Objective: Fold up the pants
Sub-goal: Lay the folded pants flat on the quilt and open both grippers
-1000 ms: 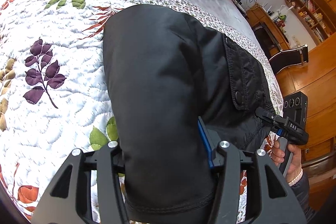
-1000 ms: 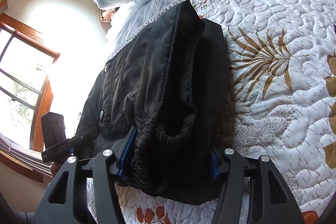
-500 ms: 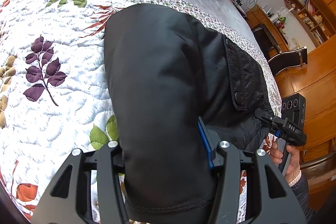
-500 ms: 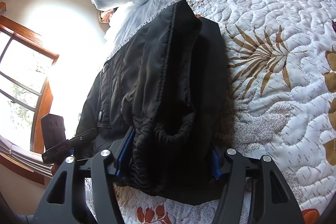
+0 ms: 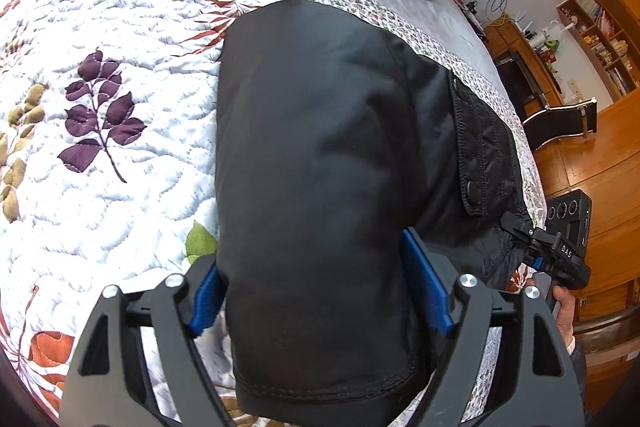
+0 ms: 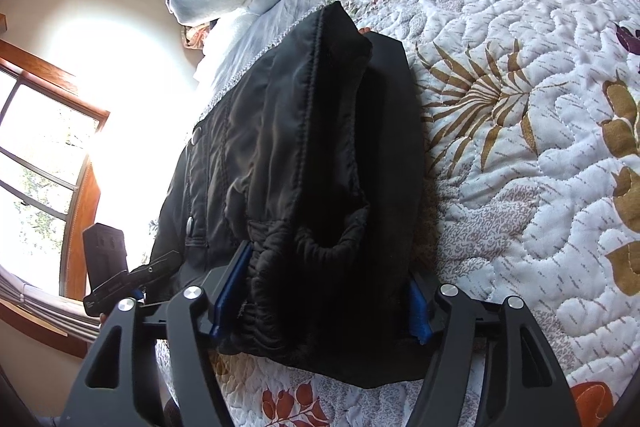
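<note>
The black, soft, puffy pants (image 5: 320, 155) lay on the white quilted bedspread with leaf patterns (image 5: 100, 219), near the side edge of the bed. They were already doubled over into a thick bundle. The left gripper (image 5: 320, 303) had its blue pads (image 5: 426, 291) on both sides of the hemmed leg end, pinching the pants. The right gripper (image 6: 320, 303) pinched the bunched stretchy waist end the same way, with blue pads (image 6: 232, 291) pressed into the cloth.

Each gripper likely held one end so the bundle would stay flat and neat, and so both ends could move together for the next fold. Holding just one end would probably let the slippery cloth slide open.

Some things were hard to see. The pants covered the fingertips of both grippers, so how deep the grip went could not be told. The underside of the bundle was hidden, so I could not count the layers. The bright window (image 6: 44, 155) washed out that corner of the right view. Only a little of the person's hand (image 5: 566, 311) showed, under the other gripper's handle.
</note>
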